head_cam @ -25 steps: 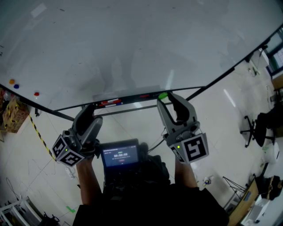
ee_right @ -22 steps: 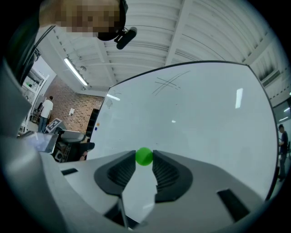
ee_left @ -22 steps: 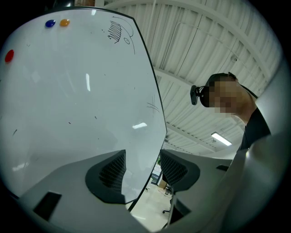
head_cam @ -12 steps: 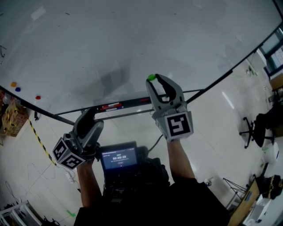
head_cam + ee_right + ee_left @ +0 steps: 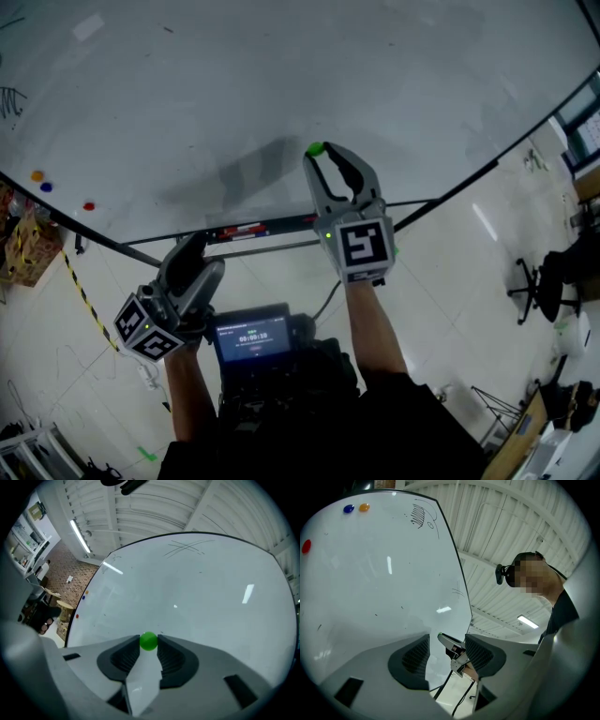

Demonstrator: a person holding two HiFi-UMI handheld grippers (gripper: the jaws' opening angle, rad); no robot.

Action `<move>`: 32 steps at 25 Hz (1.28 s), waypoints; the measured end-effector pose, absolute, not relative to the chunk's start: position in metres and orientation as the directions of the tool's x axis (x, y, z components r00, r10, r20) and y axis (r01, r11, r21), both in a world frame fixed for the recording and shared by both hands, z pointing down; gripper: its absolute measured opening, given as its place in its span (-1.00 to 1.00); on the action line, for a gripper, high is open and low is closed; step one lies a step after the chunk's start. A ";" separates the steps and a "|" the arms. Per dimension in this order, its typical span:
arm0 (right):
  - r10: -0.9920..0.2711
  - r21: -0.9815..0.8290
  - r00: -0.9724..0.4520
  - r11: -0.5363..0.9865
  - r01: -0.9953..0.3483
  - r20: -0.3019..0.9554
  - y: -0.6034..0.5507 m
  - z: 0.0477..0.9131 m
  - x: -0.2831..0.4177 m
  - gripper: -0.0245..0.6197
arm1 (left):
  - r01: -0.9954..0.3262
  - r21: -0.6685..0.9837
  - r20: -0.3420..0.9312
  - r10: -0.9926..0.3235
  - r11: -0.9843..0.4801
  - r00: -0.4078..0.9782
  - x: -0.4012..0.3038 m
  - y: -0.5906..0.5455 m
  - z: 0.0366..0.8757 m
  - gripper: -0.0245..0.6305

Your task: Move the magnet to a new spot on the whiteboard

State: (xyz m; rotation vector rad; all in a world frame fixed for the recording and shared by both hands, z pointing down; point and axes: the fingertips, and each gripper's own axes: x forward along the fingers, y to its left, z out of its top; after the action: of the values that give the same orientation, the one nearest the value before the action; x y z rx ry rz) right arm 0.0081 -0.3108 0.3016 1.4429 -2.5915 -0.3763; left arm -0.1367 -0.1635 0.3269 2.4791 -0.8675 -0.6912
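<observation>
The whiteboard (image 5: 281, 84) fills the upper part of the head view. It is white and mostly bare, with faint pen marks near its corners and a tray (image 5: 253, 228) along its bottom edge.

The right gripper (image 5: 323, 155) is raised in front of the board's lower middle. Its jaws stand narrow, pinching the magnet (image 5: 149, 641) at their very tips. The left gripper (image 5: 192, 248) is held lower, below the tray. Its jaws are apart and nothing is between the pads. A small lit screen (image 5: 253, 337) sits between the person's forearms.

The magnet is a small, round, smooth piece in bright green. It is about as wide as the gap between the fingertips. From the right gripper view it sits against the white of the board, well inside the left edge. Whether it touches the surface cannot be told.

Far off at the board's left edge are three smaller round magnets: orange (image 5: 37, 175), blue (image 5: 47, 187) just beside it, and red (image 5: 89, 205) a little apart.
</observation>
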 end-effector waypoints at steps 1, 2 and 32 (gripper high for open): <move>-0.852 0.293 -0.523 0.503 -0.813 0.012 -0.313 0.302 0.007 -0.47 | -0.452 0.536 -0.310 -0.665 -0.713 0.680 -0.138 -0.164 0.327 -0.23; -0.854 0.294 -0.520 0.500 -0.814 0.014 -0.315 0.303 0.006 -0.47 | -0.452 0.538 -0.310 -0.665 -0.712 0.679 -0.139 -0.165 0.328 -0.23; -0.905 0.282 -0.424 0.397 -0.874 -0.040 -0.342 0.310 0.010 -0.46 | -0.434 0.542 -0.317 -0.653 -0.720 0.688 -0.139 -0.169 0.329 -0.23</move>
State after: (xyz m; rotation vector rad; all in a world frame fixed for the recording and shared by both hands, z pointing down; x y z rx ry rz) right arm 0.0099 -0.3418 0.3103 1.6150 -2.5235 -0.3959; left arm -0.1393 -0.1691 0.3289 2.4710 -0.8429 -0.6976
